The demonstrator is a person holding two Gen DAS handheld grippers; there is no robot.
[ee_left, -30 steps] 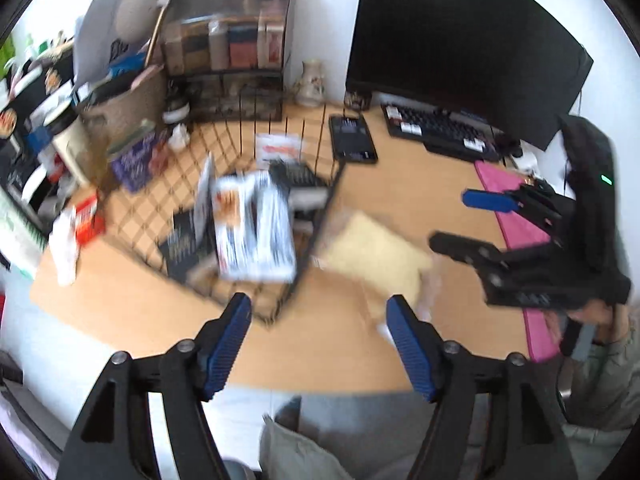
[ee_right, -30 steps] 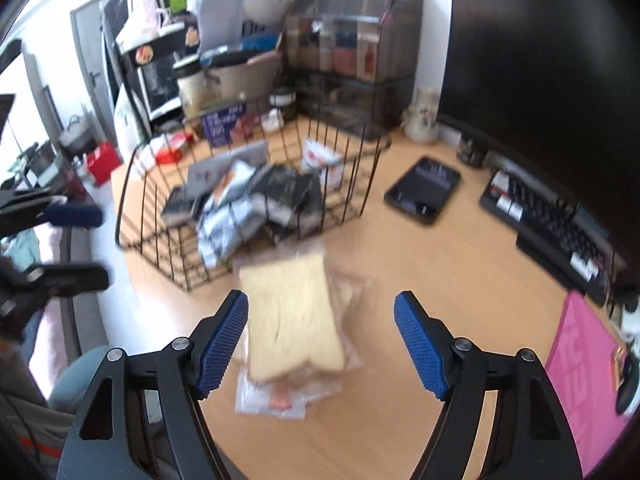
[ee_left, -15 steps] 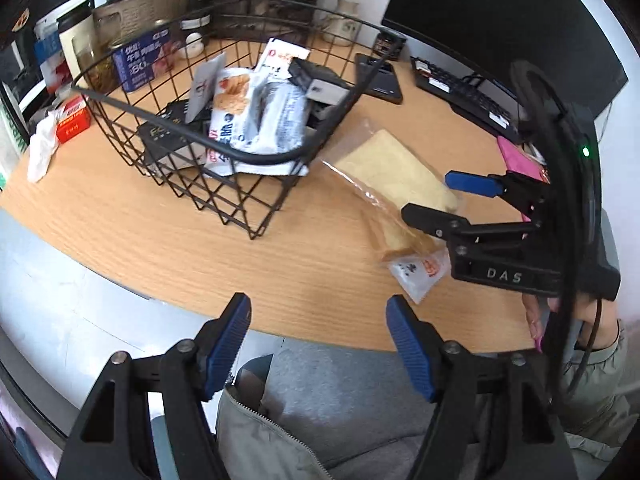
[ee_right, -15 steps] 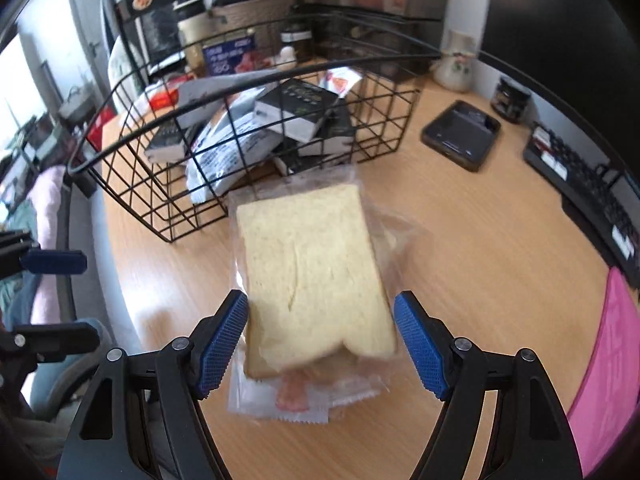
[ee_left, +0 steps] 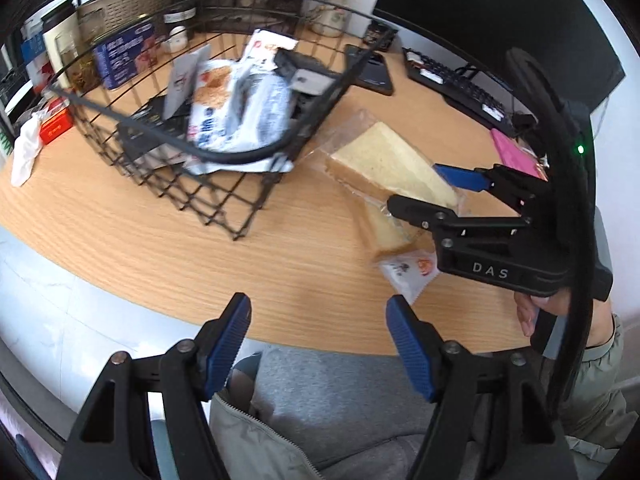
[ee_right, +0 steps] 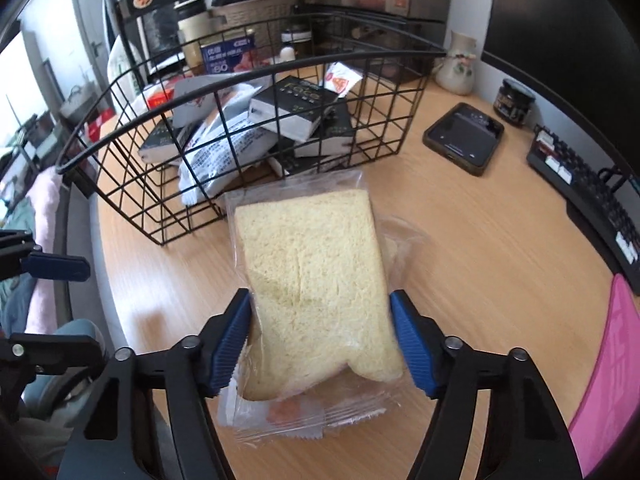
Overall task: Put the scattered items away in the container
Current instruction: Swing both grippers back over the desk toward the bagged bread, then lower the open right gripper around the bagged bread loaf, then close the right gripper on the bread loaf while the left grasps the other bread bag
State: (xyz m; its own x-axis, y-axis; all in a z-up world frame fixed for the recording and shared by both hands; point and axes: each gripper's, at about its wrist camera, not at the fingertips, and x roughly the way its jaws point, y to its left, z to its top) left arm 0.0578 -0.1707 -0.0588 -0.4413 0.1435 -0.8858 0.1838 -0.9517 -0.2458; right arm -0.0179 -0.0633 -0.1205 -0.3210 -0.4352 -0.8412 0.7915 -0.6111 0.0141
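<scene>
I've got my right claw (ee_right: pixel 320 334) spread around the bread (ee_right: pixel 316 280) just beside the basket (ee_right: pixel 256 76), ready to pinch (left claw (ee_left: pixel 318 346) spread, idle).

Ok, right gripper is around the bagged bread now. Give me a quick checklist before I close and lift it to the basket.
1. Bagged bread between the right gripper pads: ok.
2. Pads squeezing the bread: cannot tell; they sit at its edges.
3. Left gripper open, off the table edge, out of the way: ok.
4. Wire basket directly ahead of the bread: ok.
5. Space in the basket: not ok, packets and boxes are piled there.
6. Phone off the path: ok.
</scene>
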